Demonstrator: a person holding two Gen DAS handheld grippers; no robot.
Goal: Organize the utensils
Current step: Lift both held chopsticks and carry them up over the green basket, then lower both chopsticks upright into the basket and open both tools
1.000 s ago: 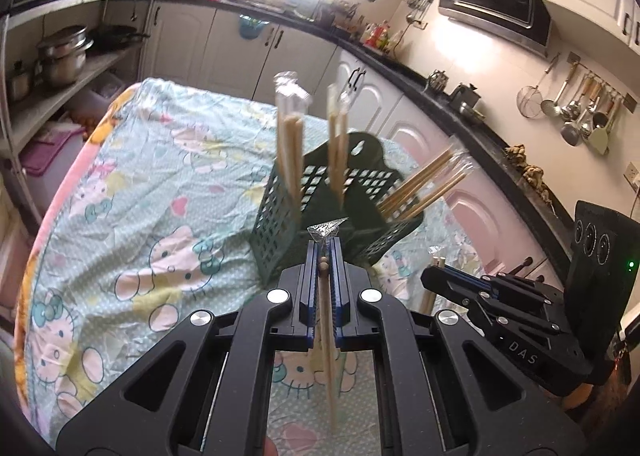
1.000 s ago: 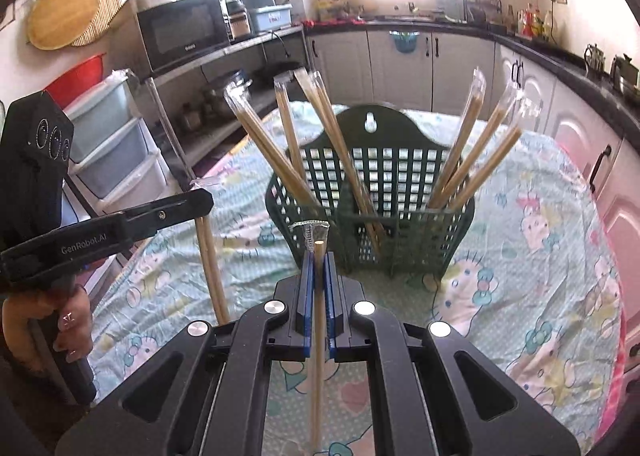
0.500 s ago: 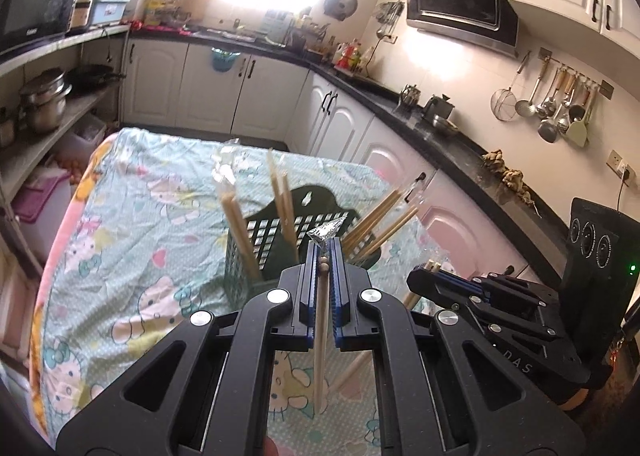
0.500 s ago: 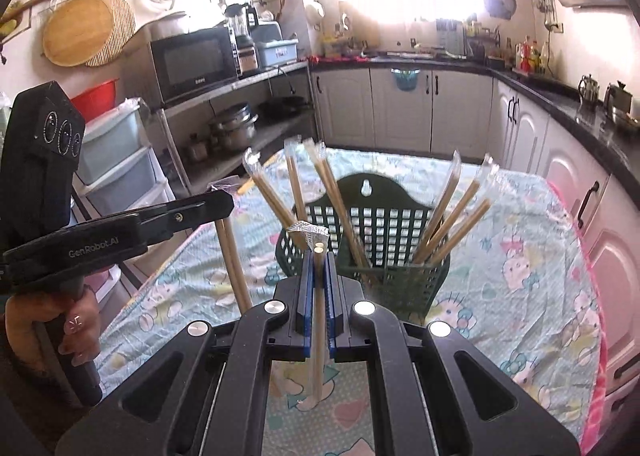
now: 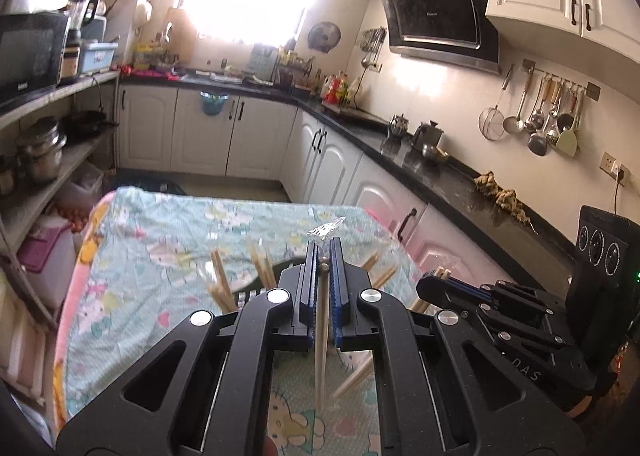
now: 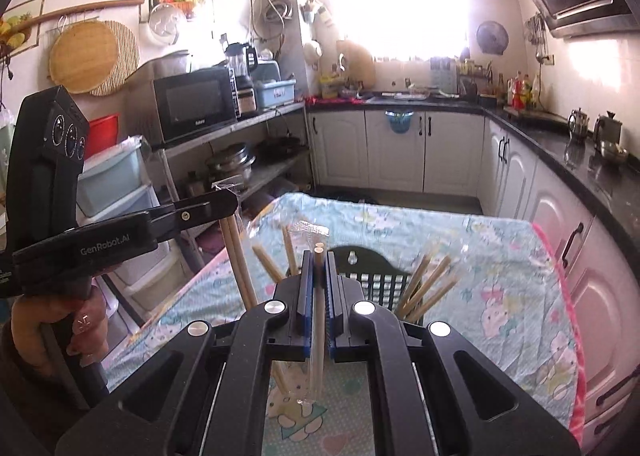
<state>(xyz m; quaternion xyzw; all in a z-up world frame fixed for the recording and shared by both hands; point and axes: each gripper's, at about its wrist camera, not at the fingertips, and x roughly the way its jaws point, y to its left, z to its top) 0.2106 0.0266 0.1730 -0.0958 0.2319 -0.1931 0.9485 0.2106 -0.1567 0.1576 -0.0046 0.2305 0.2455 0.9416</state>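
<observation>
Two grippers (image 5: 323, 252) (image 6: 319, 256), two wrapped chopstick pairs (image 5: 321, 340) (image 6: 317, 336).

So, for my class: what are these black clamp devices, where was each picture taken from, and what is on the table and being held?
There is no robot here. A person holds a hand-operated two-finger gripper in each hand, and each gripper carries a fisheye camera looking forward along its fingers. One picture comes from the left gripper, the other from the right gripper. Each view also shows the other gripper off to its side.

Below them stands a table under a cartoon-print cloth. On it is a dark green slotted utensil basket with plastic-wrapped chopsticks leaning in it.

Each gripper is shut on one wrapped pair: the left pair of chopsticks and the right pair of chopsticks hang down between the fingers, above the table.
</observation>
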